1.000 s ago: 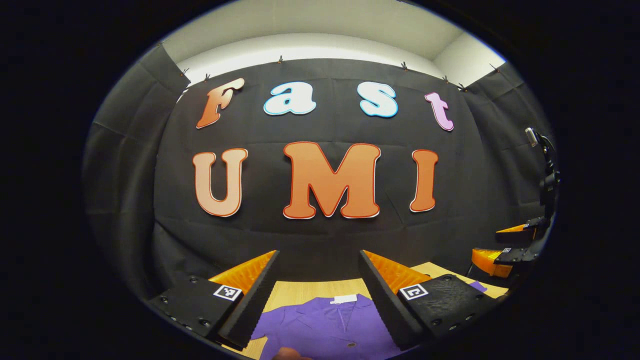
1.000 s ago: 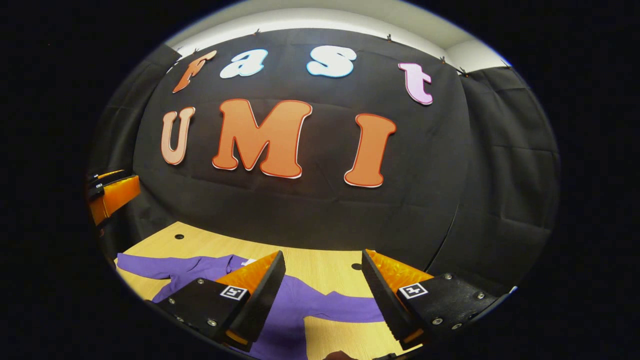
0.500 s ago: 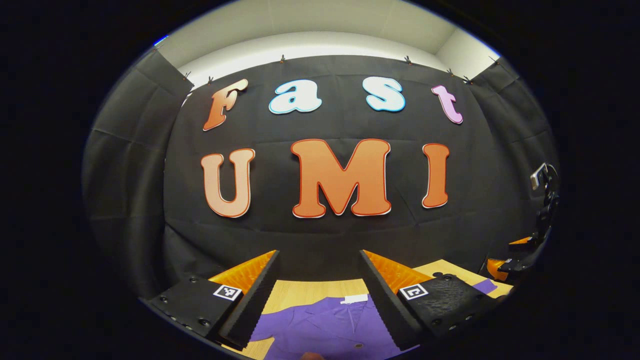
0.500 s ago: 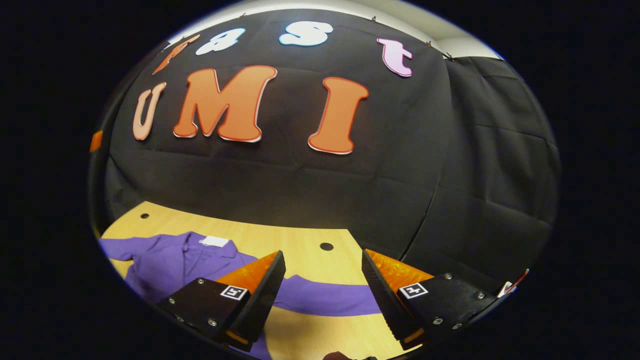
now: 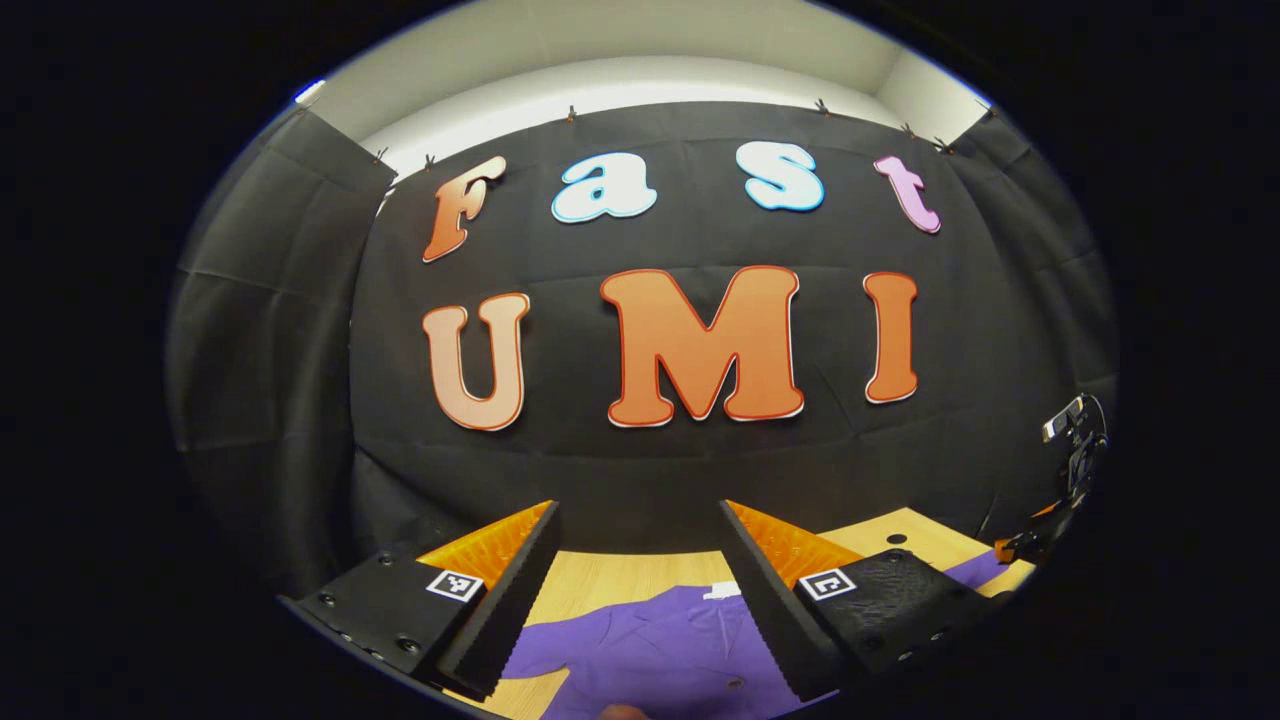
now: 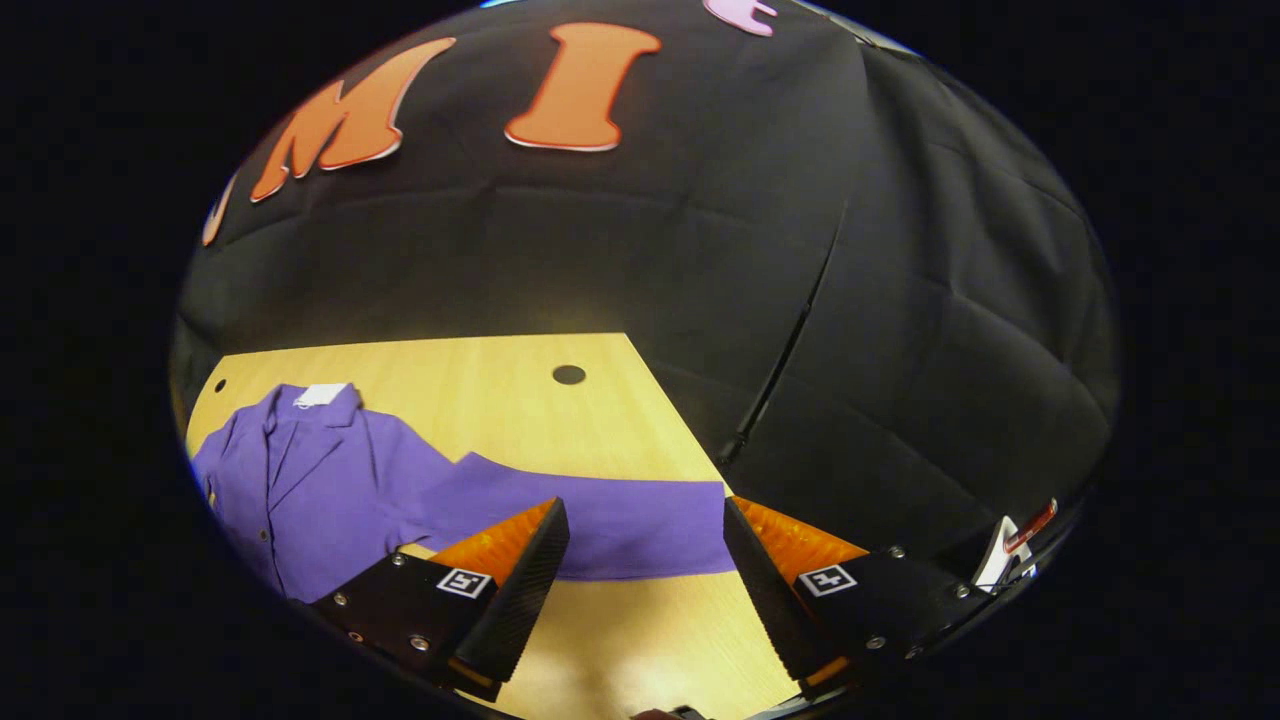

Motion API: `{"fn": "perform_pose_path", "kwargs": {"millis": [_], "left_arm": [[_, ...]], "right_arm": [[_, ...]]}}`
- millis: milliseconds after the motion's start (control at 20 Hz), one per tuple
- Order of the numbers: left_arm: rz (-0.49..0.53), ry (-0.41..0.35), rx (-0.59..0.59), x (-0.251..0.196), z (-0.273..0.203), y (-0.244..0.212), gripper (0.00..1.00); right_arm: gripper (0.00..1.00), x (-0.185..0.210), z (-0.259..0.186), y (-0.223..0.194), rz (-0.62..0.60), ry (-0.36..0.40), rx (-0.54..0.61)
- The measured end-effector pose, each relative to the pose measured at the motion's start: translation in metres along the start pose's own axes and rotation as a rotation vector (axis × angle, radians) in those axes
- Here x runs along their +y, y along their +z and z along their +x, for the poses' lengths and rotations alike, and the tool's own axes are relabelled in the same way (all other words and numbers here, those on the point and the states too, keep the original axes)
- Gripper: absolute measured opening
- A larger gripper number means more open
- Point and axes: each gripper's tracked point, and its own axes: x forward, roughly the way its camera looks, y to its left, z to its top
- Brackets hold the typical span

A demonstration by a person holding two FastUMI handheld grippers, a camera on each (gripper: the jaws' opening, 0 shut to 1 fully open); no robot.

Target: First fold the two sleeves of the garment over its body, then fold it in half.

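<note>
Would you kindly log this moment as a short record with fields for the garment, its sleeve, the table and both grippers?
garment: purple shirt, flat on the table, collar toward the wall
right sleeve: stretched out sideways, not yet folded
table: light wood
left gripper: open, above the collar area
right gripper: open, fingers either side of the sleeve end, not gripping

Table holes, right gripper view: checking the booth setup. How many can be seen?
2: one dark hole near the wooden table's far right corner, one at far left beyond the purple shirt. Others may be hidden.
</note>
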Motion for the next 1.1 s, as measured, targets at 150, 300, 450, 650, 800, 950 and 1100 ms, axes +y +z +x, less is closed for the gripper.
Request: {"fn": "perform_pose_path", "kwargs": {"millis": [150, 300, 450, 650, 800, 950, 1100], "left_arm": [[-0.002, 0.024, 0.008, 0.002, -0.002, -0.001, 0.98], [-0.024, 0.050, 0.033, 0.002, -0.007, -0.008, 0.98], [-0.020, 0.058, 0.058, 0.002, -0.011, -0.013, 0.98], [0.008, 0.066, 0.095, -0.003, -0.017, -0.019, 0.98], [0.030, 0.056, 0.119, -0.010, -0.021, -0.022, 0.98], [0.045, 0.061, 0.139, -0.013, -0.025, -0.026, 0.97], [0.055, 0.069, 0.165, -0.016, -0.031, -0.032, 0.99]], "right_arm": [[0.95, -0.024, 0.024, -0.020, 0.055, 0.009, 0.129], [0.96, -0.035, 0.044, -0.036, 0.100, 0.019, 0.238], [0.96, -0.039, 0.059, -0.044, 0.100, 0.033, 0.297], [0.96, -0.038, 0.072, -0.045, 0.109, 0.088, 0.363], [0.96, -0.034, 0.089, -0.049, 0.110, 0.113, 0.429], [0.96, -0.030, 0.101, -0.059, 0.141, 0.144, 0.513], [0.96, -0.032, 0.108, -0.070, 0.184, 0.163, 0.599]]}}
